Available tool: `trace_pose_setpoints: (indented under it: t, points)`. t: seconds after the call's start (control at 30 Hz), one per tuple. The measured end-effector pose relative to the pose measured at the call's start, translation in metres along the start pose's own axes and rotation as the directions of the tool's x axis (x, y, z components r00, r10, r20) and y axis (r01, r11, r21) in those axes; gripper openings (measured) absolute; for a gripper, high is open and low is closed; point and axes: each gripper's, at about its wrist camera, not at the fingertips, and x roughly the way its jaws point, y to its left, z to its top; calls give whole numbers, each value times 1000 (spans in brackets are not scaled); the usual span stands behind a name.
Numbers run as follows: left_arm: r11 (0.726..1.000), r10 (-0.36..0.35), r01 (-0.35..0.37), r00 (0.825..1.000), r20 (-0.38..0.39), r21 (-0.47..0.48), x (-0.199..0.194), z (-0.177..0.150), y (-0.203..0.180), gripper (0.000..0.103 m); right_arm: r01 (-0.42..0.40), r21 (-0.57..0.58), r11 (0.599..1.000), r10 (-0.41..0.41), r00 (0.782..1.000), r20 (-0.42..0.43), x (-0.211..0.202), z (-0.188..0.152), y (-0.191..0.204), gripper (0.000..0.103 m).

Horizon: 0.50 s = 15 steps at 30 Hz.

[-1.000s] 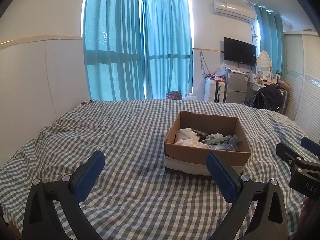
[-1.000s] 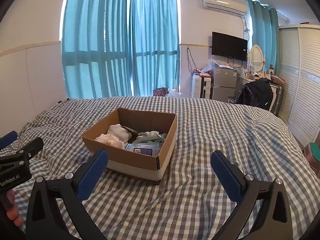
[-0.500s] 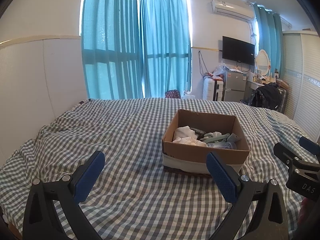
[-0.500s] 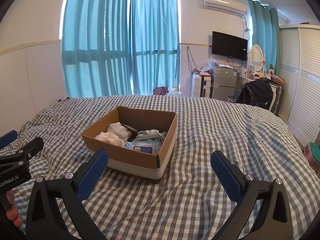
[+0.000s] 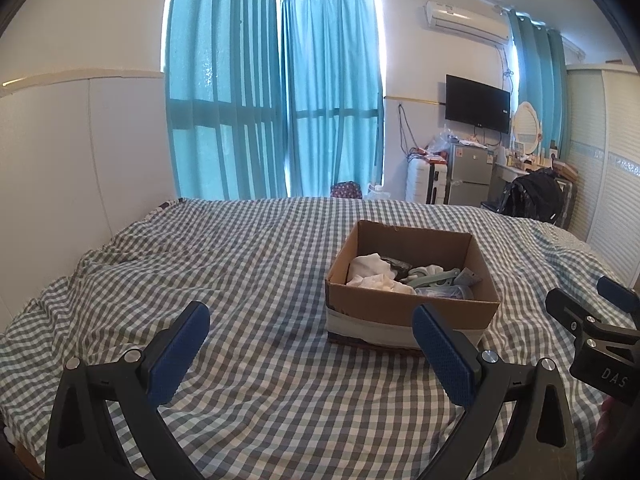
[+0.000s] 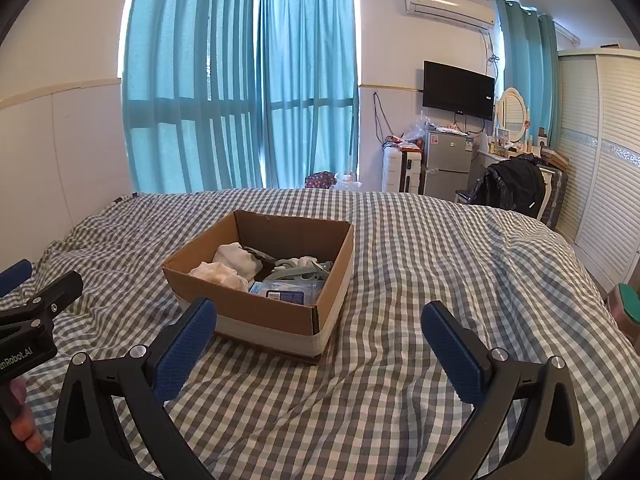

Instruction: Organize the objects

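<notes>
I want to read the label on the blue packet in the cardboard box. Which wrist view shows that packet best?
The right wrist view: the blue packet lies open to it behind the near wall of the cardboard box, its label facing the camera, though too small to read. The left wrist view shows only a sliver above the box rim.

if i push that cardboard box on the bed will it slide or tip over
The cardboard box is low and wide, so tipping seems unlikely. It sits on a soft, wrinkled checked bedspread, which would probably bunch and drag rather than let it glide. Its contents look like cloth and small packets, so it's likely light.
</notes>
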Motion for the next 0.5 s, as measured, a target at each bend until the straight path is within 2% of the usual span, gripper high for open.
trace_pose_setpoints:
  t: [0.5]
  points:
    - [1000,5,-5,1000,6,24,-1,0,-3,103,0,0,1000,0,1000,0,0,0,0,103]
